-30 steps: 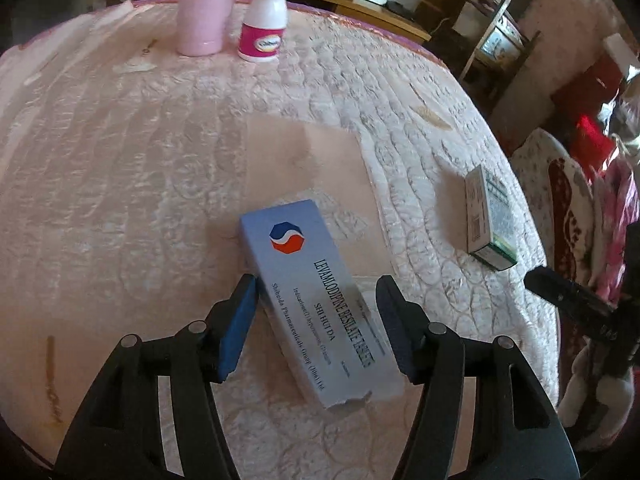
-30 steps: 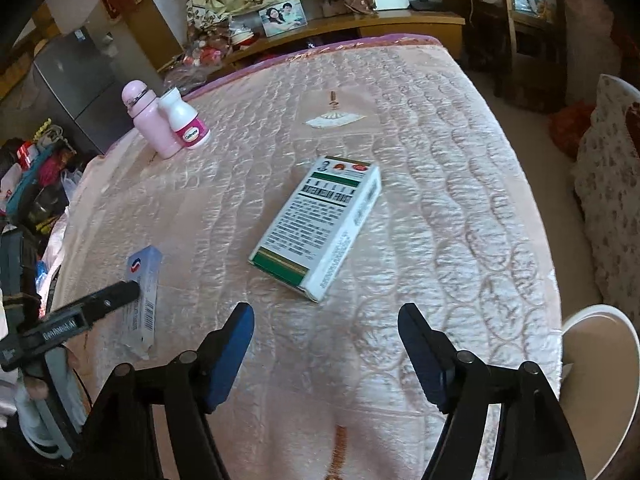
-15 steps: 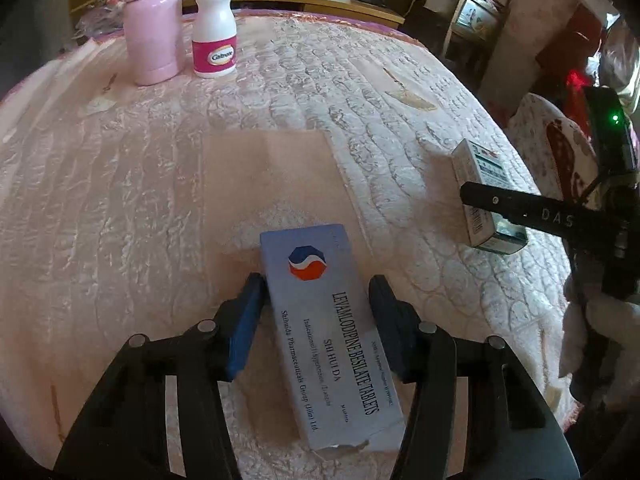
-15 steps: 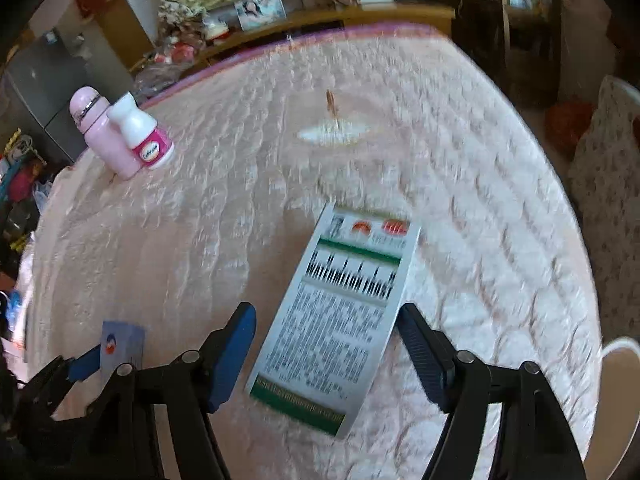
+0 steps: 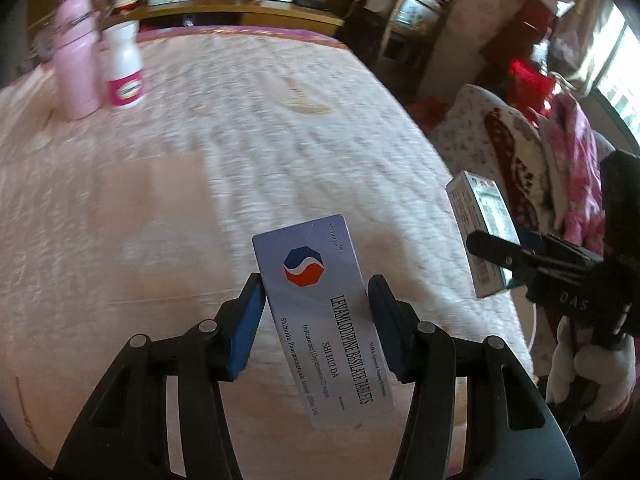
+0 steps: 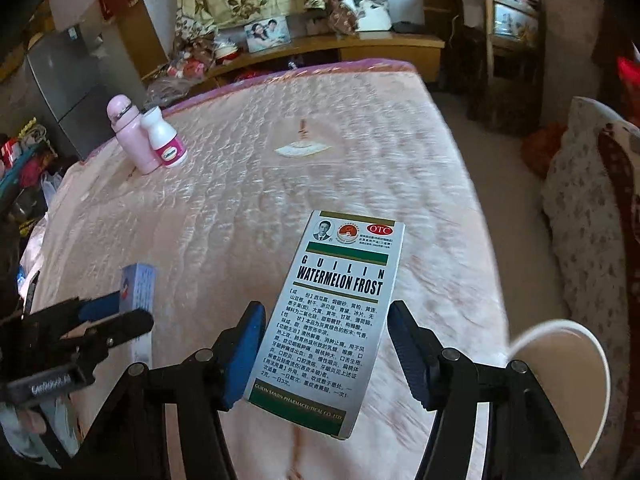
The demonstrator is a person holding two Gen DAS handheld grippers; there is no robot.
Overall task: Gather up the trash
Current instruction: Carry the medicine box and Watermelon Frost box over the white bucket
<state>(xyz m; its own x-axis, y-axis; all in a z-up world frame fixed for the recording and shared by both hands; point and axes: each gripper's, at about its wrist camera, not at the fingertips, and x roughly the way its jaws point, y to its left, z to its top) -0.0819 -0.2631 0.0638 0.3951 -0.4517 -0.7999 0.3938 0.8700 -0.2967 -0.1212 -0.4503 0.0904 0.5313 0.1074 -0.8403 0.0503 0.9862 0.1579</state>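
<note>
Blue tablet box being clamped by left gripper jaws, green-white med box being clamped by right gripper jaws, pink bottle w/ white bottle at 11 o'clock on bed

A pink quilted bed fills the room. Behind its far edge stands a wooden shelf with a framed photo. A grey refrigerator stands left; daylight enters through a window.

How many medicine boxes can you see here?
2. The blue-grey tablet box sits between the left gripper's fingers; the green-and-white Watermelon Frost box sits between the right gripper's fingers. Others may be out of view.
</note>
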